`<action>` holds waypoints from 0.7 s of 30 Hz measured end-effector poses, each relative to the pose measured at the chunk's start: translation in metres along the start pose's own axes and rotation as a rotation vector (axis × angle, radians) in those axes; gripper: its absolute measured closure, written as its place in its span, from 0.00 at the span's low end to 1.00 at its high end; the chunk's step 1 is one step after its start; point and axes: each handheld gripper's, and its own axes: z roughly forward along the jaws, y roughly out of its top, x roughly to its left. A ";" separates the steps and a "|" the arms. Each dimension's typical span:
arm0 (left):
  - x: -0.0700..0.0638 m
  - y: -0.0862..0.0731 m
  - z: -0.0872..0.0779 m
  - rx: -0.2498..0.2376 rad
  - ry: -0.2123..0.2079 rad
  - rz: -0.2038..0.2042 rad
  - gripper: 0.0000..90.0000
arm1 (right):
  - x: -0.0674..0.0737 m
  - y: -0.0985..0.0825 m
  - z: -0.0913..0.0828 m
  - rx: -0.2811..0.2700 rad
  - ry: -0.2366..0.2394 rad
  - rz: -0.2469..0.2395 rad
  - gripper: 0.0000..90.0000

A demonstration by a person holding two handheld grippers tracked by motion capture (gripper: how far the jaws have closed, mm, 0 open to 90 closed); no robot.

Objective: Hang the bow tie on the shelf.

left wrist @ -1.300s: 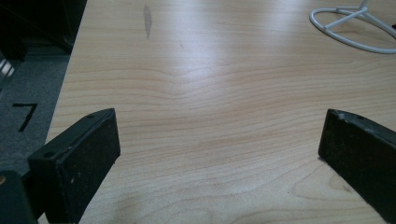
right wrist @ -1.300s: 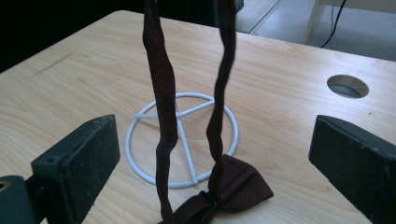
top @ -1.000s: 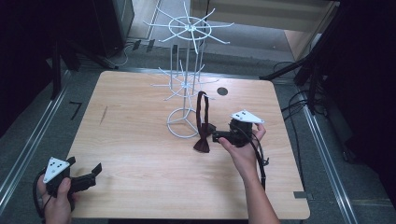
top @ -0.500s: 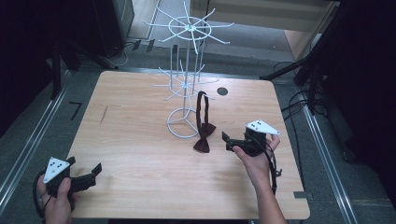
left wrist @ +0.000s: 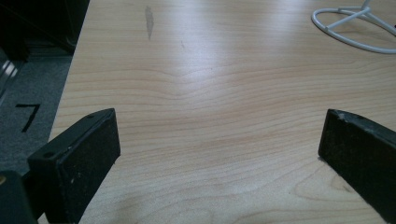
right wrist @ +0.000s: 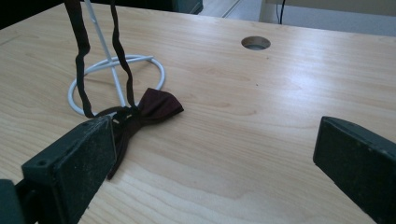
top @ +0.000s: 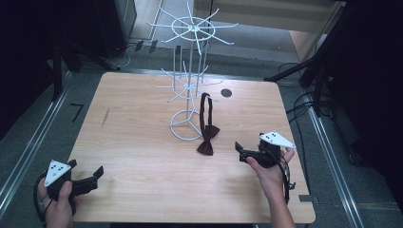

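A dark maroon bow tie [top: 207, 140] hangs by its black strap from an arm of the white wire stand [top: 190, 85], its bow resting on the wooden table [top: 142, 156]. In the right gripper view the bow tie [right wrist: 149, 109] lies ahead and to the left of the jaws. My right gripper [top: 239, 151] sits open just right of the bow, holding nothing. My left gripper [top: 96, 175] rests open near the table's front left corner, with bare wood between its jaws. The stand's ring base [left wrist: 355, 28] shows far off in the left gripper view.
A round cable hole [top: 226, 92] is set in the table behind the stand. Metal rails run along both sides of the table. Dark equipment and cables stand beyond the right edge.
My right gripper has let go of the bow tie and pulled back to the right and toward the front edge. The bow tie stays hanging from the stand. The left gripper has not moved.
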 end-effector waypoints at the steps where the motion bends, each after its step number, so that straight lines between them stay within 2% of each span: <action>1: 0.000 0.000 0.000 0.000 0.000 0.000 0.00 | -0.001 -0.002 -0.001 0.001 -0.003 0.004 0.00; 11: 0.000 0.000 0.000 0.001 0.000 0.000 0.00 | -0.015 -0.019 -0.014 0.002 -0.015 0.026 0.00; 21: -0.001 0.000 0.000 0.001 0.005 0.004 0.00 | -0.034 -0.039 -0.032 0.018 -0.056 0.050 0.00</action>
